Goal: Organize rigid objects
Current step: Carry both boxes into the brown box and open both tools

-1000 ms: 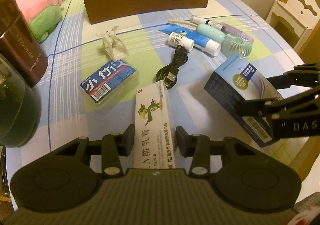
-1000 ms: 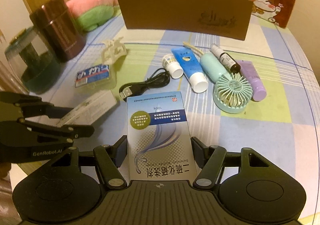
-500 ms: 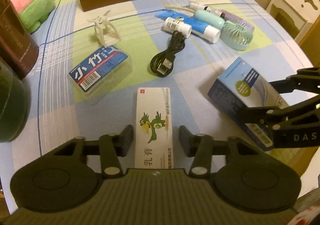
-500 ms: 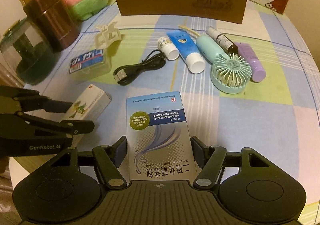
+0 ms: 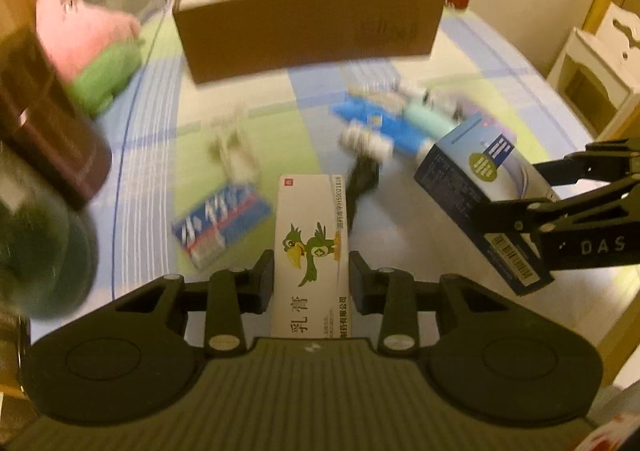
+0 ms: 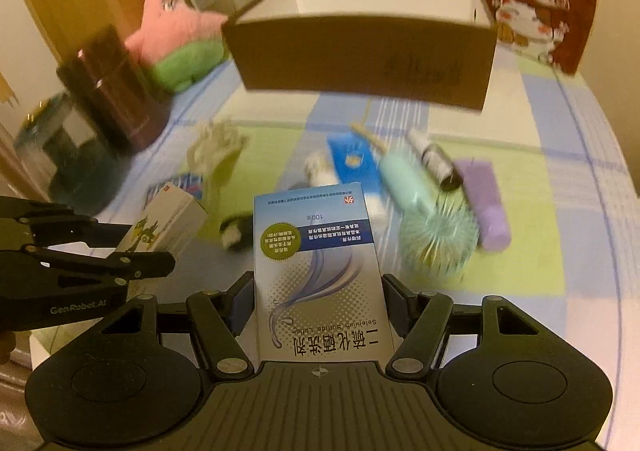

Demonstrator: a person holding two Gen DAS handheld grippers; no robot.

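Note:
My left gripper (image 5: 311,283) is shut on a white ointment box with a green parrot (image 5: 310,247), held above the table; it also shows in the right wrist view (image 6: 160,227). My right gripper (image 6: 318,301) is shut on a blue and white lotion box (image 6: 320,271), also seen at the right of the left wrist view (image 5: 480,187). An open brown cardboard box (image 5: 308,35) stands at the far side of the table, also in the right wrist view (image 6: 360,51).
On the checked cloth lie a blue tube (image 6: 354,163), a mint fan (image 6: 436,239), a purple tube (image 6: 484,207), a black cable (image 5: 362,179), a blue and red pack (image 5: 220,227) and a white clip (image 5: 232,147). A dark cylinder (image 5: 52,131), a glass jar (image 5: 36,239) and a pink plush (image 5: 88,35) stand left.
Both grippers have lifted their boxes off the table and tilted up toward the brown box, whose open inside now shows. The view is motion blurred.

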